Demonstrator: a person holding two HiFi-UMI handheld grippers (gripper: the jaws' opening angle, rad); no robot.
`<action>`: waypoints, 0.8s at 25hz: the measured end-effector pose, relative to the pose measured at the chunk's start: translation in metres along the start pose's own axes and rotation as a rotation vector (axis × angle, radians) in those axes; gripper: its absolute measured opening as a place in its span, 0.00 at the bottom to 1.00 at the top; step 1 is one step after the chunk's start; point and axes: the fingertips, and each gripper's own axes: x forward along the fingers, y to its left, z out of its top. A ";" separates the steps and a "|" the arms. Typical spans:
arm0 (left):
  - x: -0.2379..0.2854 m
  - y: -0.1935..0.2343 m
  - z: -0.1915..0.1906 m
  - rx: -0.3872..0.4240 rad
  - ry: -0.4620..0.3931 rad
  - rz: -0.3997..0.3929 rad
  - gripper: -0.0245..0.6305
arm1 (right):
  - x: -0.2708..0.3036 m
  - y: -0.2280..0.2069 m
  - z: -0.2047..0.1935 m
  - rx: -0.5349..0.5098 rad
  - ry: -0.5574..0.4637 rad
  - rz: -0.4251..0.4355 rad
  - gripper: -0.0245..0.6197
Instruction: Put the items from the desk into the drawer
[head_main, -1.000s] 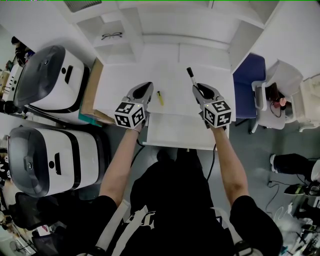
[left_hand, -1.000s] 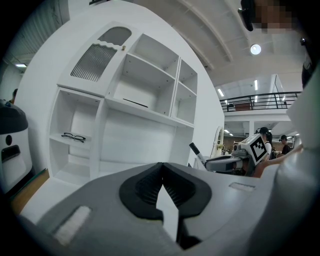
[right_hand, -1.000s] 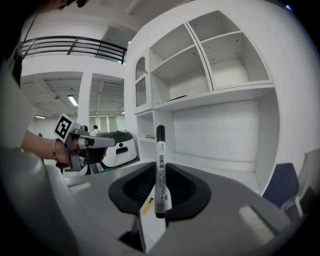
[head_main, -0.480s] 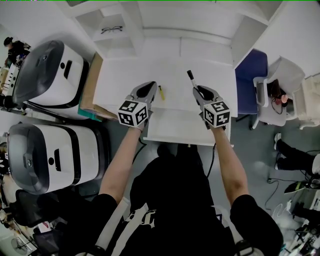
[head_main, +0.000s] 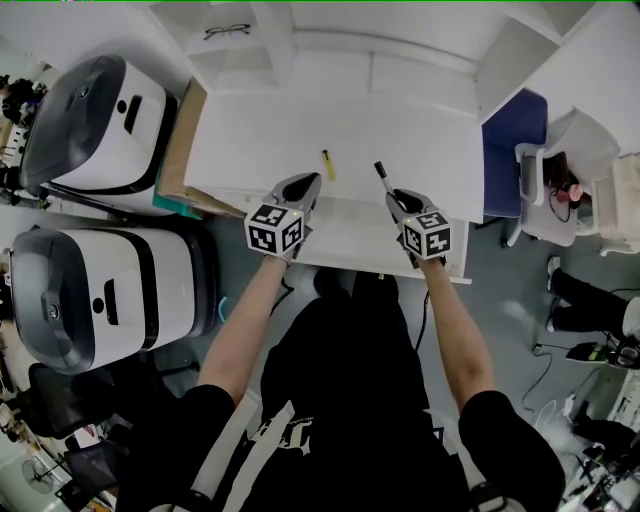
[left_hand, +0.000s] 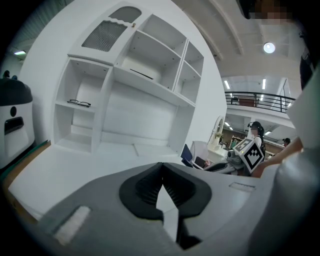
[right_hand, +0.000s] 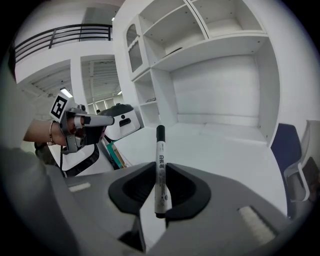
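My right gripper is shut on a white marker with a black cap, which sticks out forward and upward between the pads. It hangs over the front edge of the white desk, above the pulled-out white drawer. My left gripper is at the same height to the left, its jaws together with nothing between them. A small yellow item lies on the desk just beyond the left gripper.
Two large white-and-black machines stand left of the desk, with a brown board leaning against its side. Glasses lie on a shelf of the white hutch. A blue chair stands at the right.
Both grippers have come down and back toward the desk's front edge over the drawer. The marker stays in the right gripper. The yellow item has not moved.
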 end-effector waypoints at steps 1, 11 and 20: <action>0.000 0.000 -0.007 -0.006 0.009 0.000 0.04 | 0.002 0.001 -0.010 0.005 0.019 0.003 0.15; 0.005 -0.014 -0.071 -0.015 0.106 -0.065 0.04 | 0.020 0.004 -0.097 0.053 0.184 0.024 0.15; 0.018 -0.015 -0.111 -0.020 0.195 -0.085 0.04 | 0.038 0.016 -0.138 0.033 0.276 0.060 0.15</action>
